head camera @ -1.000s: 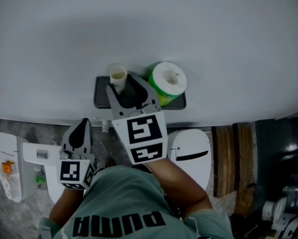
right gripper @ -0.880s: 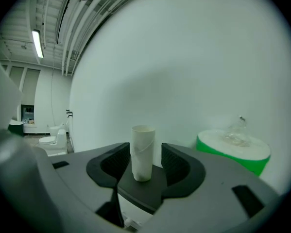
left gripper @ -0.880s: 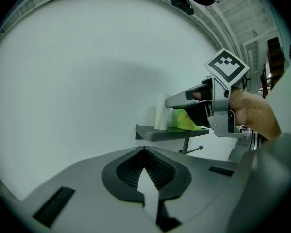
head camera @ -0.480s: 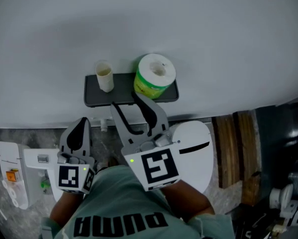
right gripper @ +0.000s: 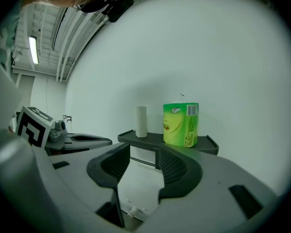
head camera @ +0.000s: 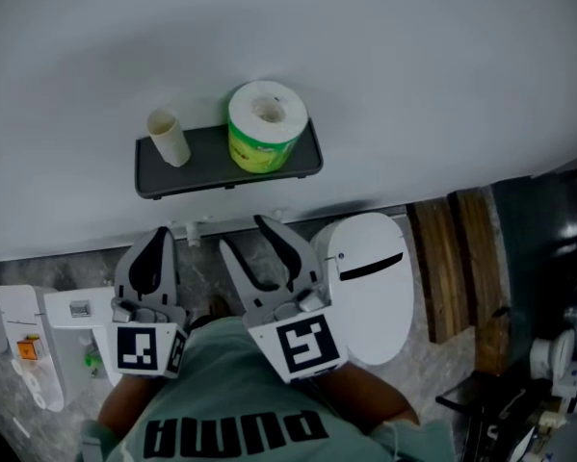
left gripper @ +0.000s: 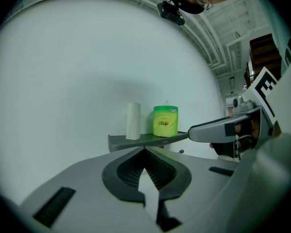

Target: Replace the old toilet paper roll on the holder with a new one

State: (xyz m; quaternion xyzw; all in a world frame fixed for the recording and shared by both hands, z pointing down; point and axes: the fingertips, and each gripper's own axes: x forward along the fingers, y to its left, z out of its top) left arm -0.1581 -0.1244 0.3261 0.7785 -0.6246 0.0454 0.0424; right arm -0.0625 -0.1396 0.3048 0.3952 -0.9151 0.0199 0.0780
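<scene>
The right tool [head camera: 245, 237] [right gripper: 144, 164] has its jaws standing moderately apart with nothing between them; past its ribbed pads only bare wall and the front edge of the shelf show. The left tool [head camera: 159, 239] [left gripper: 145, 152] has its jaws pressed together tip to tip, with nothing caught in them. Both tools are held low in front of the person's green shirt [head camera: 230, 402], side by side and apart from each other, pointing toward the wall and clear of the shelf. On the wall ahead is a dark grey shelf [head camera: 206, 154] [left gripper: 145, 139] [right gripper: 155, 139] with a raised rim. On it stands the new toilet paper roll [head camera: 262, 128] [left gripper: 165, 121] [right gripper: 180, 124], upright in a bright green wrapper, toward the shelf's right part. Near the shelf's left end stands the old roll's bare cardboard tube [head camera: 169, 138] [left gripper: 133, 121] [right gripper: 142, 121], upright in the gripper views and apart from the wrapped roll. Neither tool touches either of them. In the head view, below and to the right of the shelf, is a white toilet with its lid [head camera: 370, 287] down. Brown wooden boards [head camera: 452, 268] lie to the right of it on the grey stone floor [head camera: 196, 263].
</scene>
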